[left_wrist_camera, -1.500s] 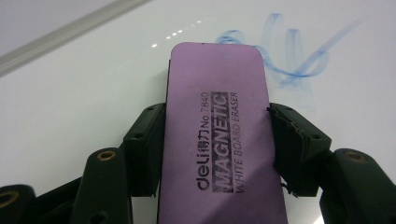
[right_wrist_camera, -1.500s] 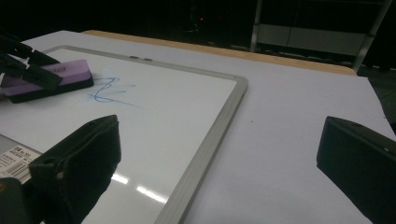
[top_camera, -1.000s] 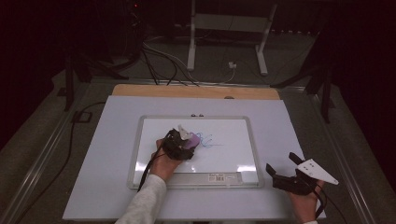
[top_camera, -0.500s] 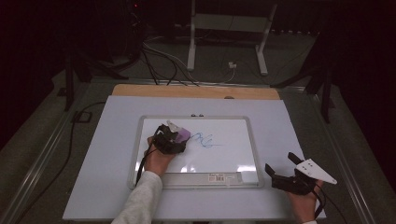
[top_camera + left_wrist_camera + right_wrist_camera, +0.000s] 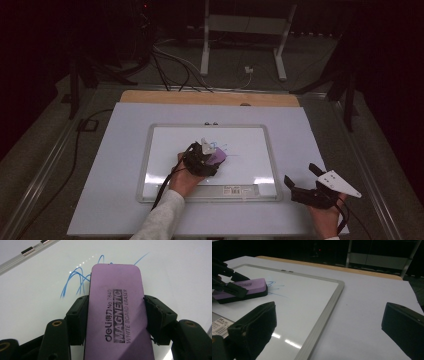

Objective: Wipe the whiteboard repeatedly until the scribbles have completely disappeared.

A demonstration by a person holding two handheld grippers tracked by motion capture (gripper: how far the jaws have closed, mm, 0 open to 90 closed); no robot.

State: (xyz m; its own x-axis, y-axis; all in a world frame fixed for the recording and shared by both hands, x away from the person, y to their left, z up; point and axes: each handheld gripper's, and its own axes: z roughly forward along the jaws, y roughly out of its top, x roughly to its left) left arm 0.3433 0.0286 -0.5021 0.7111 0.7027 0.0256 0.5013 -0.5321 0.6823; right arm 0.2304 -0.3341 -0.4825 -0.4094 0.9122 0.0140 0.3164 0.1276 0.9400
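A purple whiteboard eraser [image 5: 117, 312] printed "MAGNETIC WHITE BOARD ERASER" lies flat on the whiteboard [image 5: 247, 167], with my left gripper [image 5: 117, 302] shut on its long sides. Thin blue pen scribbles [image 5: 75, 280] show just beyond the eraser's far end. From above, the left gripper [image 5: 209, 157] and eraser [image 5: 218, 157] sit near the board's middle, with the blue marks [image 5: 223, 147] behind them. My right gripper [image 5: 301, 175] rests off the board's right front corner, open and holding nothing. In its own view the right gripper [image 5: 329, 322] looks across the board frame [image 5: 324, 315] at the eraser [image 5: 244, 288].
The whiteboard lies on a pale sheet [image 5: 310, 130] over the table, with a wooden strip [image 5: 210, 98] along the far edge. A barcode label [image 5: 235, 190] sits on the board's near frame. Cables [image 5: 170, 55] and a metal stand [image 5: 240, 30] are on the dark floor beyond.
My left gripper slid the eraser left across the board, then back right and a little nearer over the blue marks. The right gripper has stayed still.
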